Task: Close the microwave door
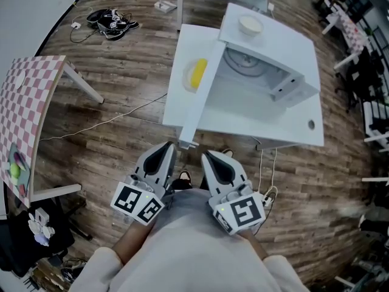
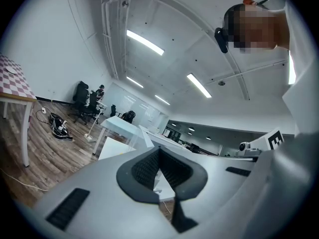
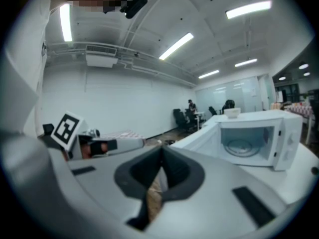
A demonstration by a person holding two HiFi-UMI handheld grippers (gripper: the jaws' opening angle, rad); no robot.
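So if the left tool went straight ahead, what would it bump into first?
Most likely the free end of the open microwave door, which sticks out just ahead of the left tool. The edge of the white table lies close beside it, so I'm not sure.

A white desk [image 1: 292, 129] stands on a wood floor [image 1: 121, 90]. On its left part a yellow thing [image 1: 197, 73] lies on a white plate [image 1: 185, 81]. A white bowl [image 1: 250, 24] sits farther back. A checkered table [image 1: 30, 114] stands well apart at the left. A white cable [image 1: 115, 118] runs across the floor, and a black tangle [image 1: 112, 20] lies beyond it.
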